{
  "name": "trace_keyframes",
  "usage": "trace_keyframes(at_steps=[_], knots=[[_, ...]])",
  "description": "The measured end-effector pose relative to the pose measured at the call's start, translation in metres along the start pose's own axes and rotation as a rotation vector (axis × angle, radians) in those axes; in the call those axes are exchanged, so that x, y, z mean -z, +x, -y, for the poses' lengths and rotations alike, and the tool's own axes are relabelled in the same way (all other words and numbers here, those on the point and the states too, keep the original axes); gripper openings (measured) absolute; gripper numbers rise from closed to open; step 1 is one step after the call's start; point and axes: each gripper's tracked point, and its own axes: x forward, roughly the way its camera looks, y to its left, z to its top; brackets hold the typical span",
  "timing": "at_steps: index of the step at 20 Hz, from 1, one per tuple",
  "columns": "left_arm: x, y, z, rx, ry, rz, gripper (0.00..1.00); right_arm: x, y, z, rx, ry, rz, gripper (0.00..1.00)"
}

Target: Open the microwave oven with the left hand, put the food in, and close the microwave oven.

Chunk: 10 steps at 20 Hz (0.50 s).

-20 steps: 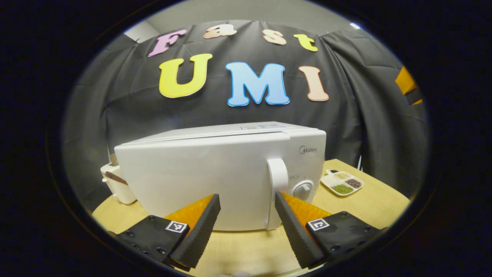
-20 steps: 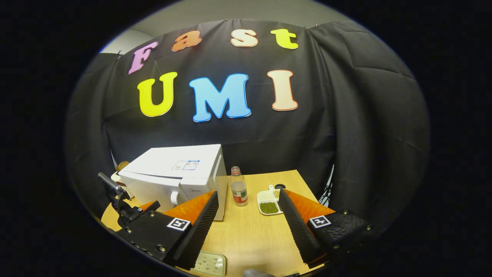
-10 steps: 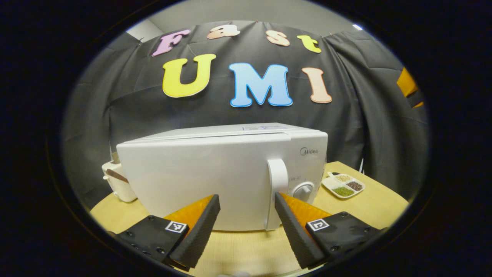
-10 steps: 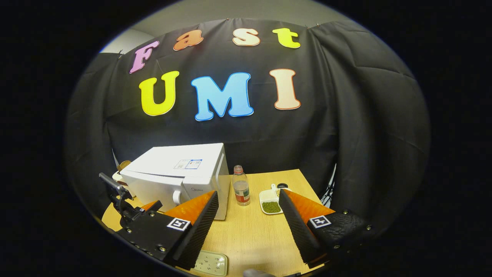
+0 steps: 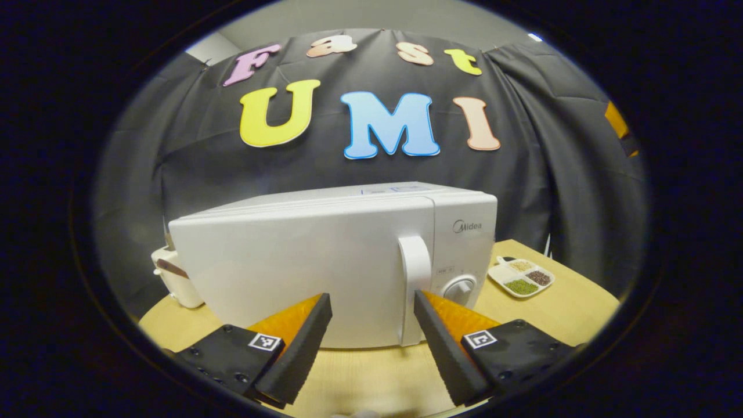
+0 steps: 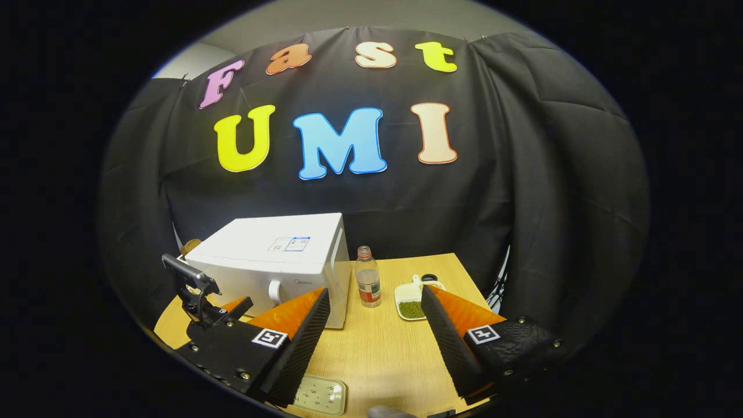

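Left gripper view. My left claw (image 5: pixel 370 334) hangs spread and empty, low over the wooden tabletop (image 5: pixel 371 377), pointing at the front of the white microwave oven (image 5: pixel 325 261). The oven door is closed. Its vertical white handle (image 5: pixel 413 290) stands just beyond and between my two fingertips, nearer the right one; I cannot tell whether anything touches it. A round control knob (image 5: pixel 460 288) sits right of the handle. A white sectioned dish of grains (image 5: pixel 521 277) lies on the tabletop to the right of the oven, and a white appliance (image 5: pixel 174 278) stands behind its left corner.

Right gripper view. My right claw (image 6: pixel 374 334) is likewise spread and holds nothing, above the tabletop (image 6: pixel 377 354). The microwave oven (image 6: pixel 273 267) stands to the left, well apart from these fingers. A small clear bottle (image 6: pixel 367 284) stands upright just right of the oven, with the dish of grains (image 6: pixel 413 305) beside it. The left claw (image 6: pixel 200 296) shows before the oven's front. A pale flat tray (image 6: pixel 319 395) lies at the near edge.
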Motion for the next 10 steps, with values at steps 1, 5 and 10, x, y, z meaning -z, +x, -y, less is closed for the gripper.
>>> trace_keyframes(at_steps=[1, 5, 10], knots=[[-0.001, -0.004, -0.007, -0.019, 0.008, -0.004, 0.96, -0.002, -0.003, -0.001, -0.003, 0.004, 0.001, 0.97], [-0.011, -0.037, -0.027, -0.029, 0.017, -0.008, 0.97, -0.001, -0.014, -0.004, -0.008, -0.034, 0.021, 0.97], [-0.049, -0.099, -0.062, -0.053, 0.020, 0.005, 0.98, -0.005, -0.036, -0.017, -0.042, -0.054, 0.061, 0.97]])
